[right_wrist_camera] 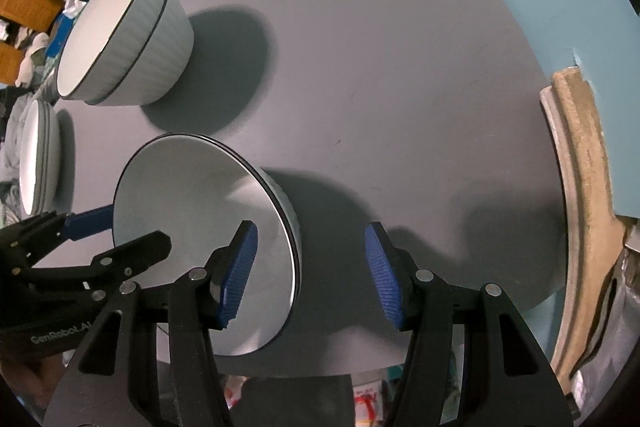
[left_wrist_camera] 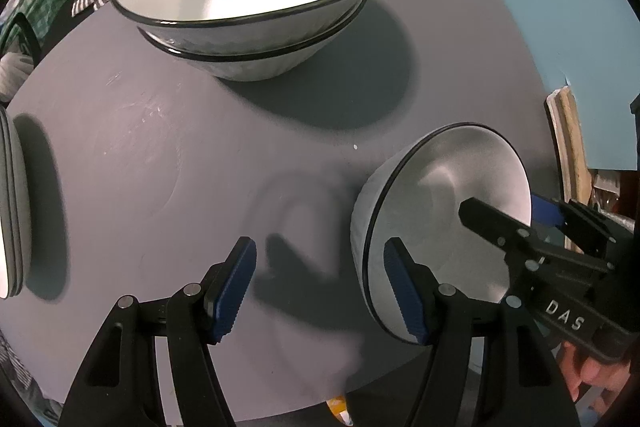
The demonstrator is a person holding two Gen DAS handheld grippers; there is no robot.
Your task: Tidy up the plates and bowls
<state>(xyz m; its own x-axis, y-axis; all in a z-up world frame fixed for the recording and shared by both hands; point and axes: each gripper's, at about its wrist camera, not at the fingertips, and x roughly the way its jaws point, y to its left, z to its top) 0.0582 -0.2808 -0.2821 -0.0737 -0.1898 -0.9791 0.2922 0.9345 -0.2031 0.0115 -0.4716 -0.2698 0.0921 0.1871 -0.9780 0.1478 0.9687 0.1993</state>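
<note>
Table: we've got a grey round-cornered table (right_wrist_camera: 400,67) with white, dark-rimmed crockery spread over it.
Big bowls: two stacked bowls (left_wrist_camera: 256,7) sit at the far side, one nested in the other; both views catch them.
Plates: a stack of plates (left_wrist_camera: 12,211) sits at the left edge. The left wrist view only gets a cropped sliver of it, while the right wrist view shows it further off, beyond the single bowl.
Single bowl: a lone small bowl (right_wrist_camera: 208,239) stands on the table near the front edge, between our two grippers.
Left gripper: our left gripper (left_wrist_camera: 320,291) has its blue pads well apart. Its right pad sits over the bowl's left rim in its own view, and its left pad hangs over bare table. Whether the pad touches the rim, we can't tell.
Right gripper: our right gripper (right_wrist_camera: 310,277) is about half open, with the bowl's right rim between its pads and no squeeze on it visible.
Only in the left view: a bit of the hand (left_wrist_camera: 588,371) holding the right gripper.
Only in the right view: a tan curved edge (right_wrist_camera: 580,163) off to the table's right.
</note>
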